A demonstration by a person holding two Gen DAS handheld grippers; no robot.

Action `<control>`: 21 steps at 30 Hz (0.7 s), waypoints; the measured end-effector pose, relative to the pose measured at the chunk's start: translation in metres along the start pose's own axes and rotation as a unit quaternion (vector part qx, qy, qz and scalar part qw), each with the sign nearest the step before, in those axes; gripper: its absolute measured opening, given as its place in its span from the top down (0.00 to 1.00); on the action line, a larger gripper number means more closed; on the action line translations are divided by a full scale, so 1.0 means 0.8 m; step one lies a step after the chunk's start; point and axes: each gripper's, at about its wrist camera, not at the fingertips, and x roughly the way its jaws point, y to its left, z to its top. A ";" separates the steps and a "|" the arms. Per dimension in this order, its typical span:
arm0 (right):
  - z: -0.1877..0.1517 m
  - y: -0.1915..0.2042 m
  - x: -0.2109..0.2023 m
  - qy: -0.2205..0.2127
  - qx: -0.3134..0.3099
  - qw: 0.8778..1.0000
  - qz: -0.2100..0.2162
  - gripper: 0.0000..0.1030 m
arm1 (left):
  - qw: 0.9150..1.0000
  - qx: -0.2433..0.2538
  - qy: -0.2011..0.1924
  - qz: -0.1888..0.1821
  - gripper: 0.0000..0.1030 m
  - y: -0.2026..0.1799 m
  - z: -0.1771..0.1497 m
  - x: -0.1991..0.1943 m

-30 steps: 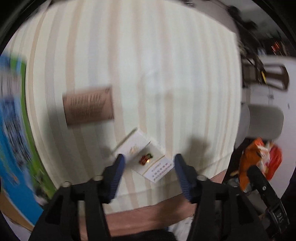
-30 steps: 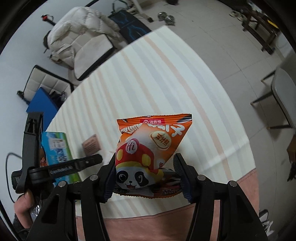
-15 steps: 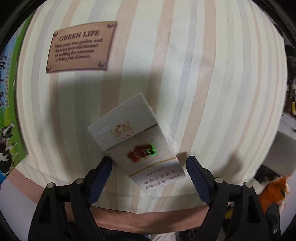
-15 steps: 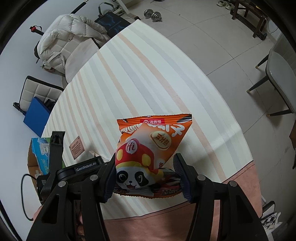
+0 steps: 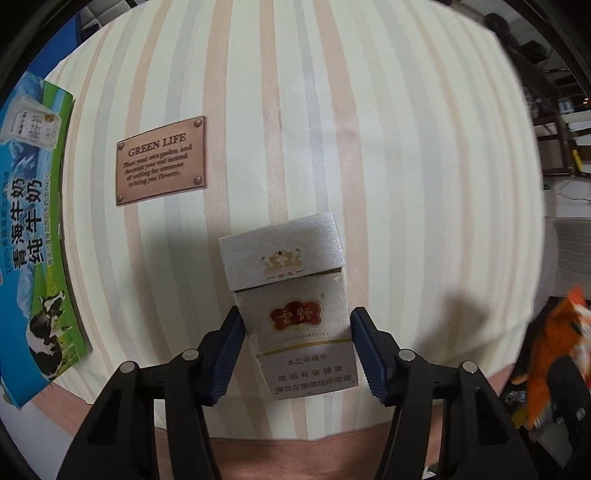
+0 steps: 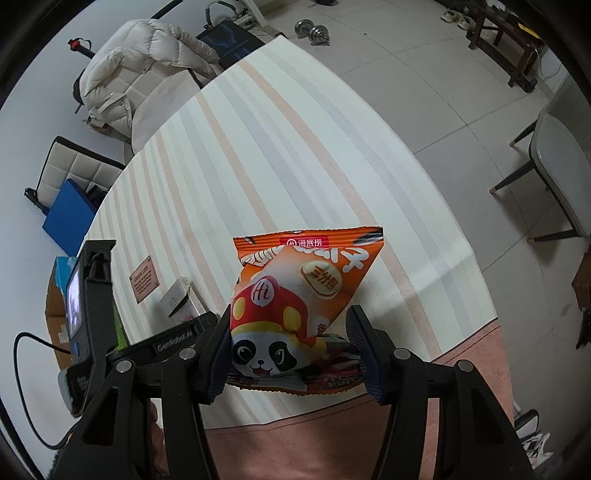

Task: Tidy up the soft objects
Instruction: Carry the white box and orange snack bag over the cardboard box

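A silver cigarette pack point(image 5: 295, 295) with a red emblem lies on the striped tablecloth point(image 5: 369, 147), its lid open. My left gripper point(image 5: 297, 350) straddles the pack, its blue pads touching or nearly touching the pack's sides. My right gripper point(image 6: 290, 349) is shut on an orange snack bag point(image 6: 299, 295) with a panda print and holds it above the table's near edge. The pack point(image 6: 177, 299) and the left gripper's body point(image 6: 96, 306) show at the left of the right wrist view. The snack bag also shows at the right edge of the left wrist view point(image 5: 554, 354).
A blue-green milk carton box point(image 5: 33, 229) lies at the table's left edge. A brown "GREEN LIFE" label point(image 5: 160, 160) is on the cloth. Chairs, one with a white jacket point(image 6: 140, 70), dumbbells point(image 6: 314, 31) and a grey chair point(image 6: 557, 166) surround the table.
My left gripper has dropped onto the cigarette pack, lined up with it, and its jaws have closed in to the pack's sides. My right gripper still holds the snack bag.
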 end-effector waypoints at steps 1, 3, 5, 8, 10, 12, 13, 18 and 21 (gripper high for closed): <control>-0.001 0.004 -0.003 0.000 -0.004 1.000 0.003 0.41 | 1.000 -0.001 -0.006 -0.013 0.46 0.006 -0.006 -0.011; -0.004 0.011 -0.011 -0.004 -0.013 1.000 0.004 0.41 | 0.999 0.003 -0.019 -0.036 0.46 0.027 -0.012 -0.035; -0.008 0.020 -0.023 -0.010 -0.024 1.000 0.007 0.41 | 0.997 0.003 -0.033 -0.064 0.46 0.040 -0.023 -0.065; -0.016 0.038 -0.043 -0.019 -0.039 0.999 0.017 0.41 | 0.994 0.005 -0.053 -0.095 0.46 0.055 -0.032 -0.111; -0.023 0.056 -0.058 -0.025 -0.054 0.998 0.027 0.41 | 0.991 0.005 -0.076 -0.112 0.46 0.079 -0.043 -0.151; -0.031 0.078 -0.071 -0.030 -0.070 0.997 0.034 0.41 | 0.988 0.002 -0.092 -0.121 0.46 0.091 -0.046 -0.176; -0.038 0.097 -0.080 -0.034 -0.084 0.995 0.043 0.41 | 0.986 -0.004 -0.104 -0.127 0.46 0.110 -0.051 -0.194; -0.069 0.191 -0.099 -0.034 -0.145 0.986 0.079 0.41 | 0.983 -0.030 -0.134 -0.119 0.46 0.186 -0.063 -0.235; -0.096 0.266 -0.091 -0.025 -0.196 0.976 0.093 0.41 | 0.985 -0.048 -0.139 -0.095 0.46 0.240 -0.065 -0.240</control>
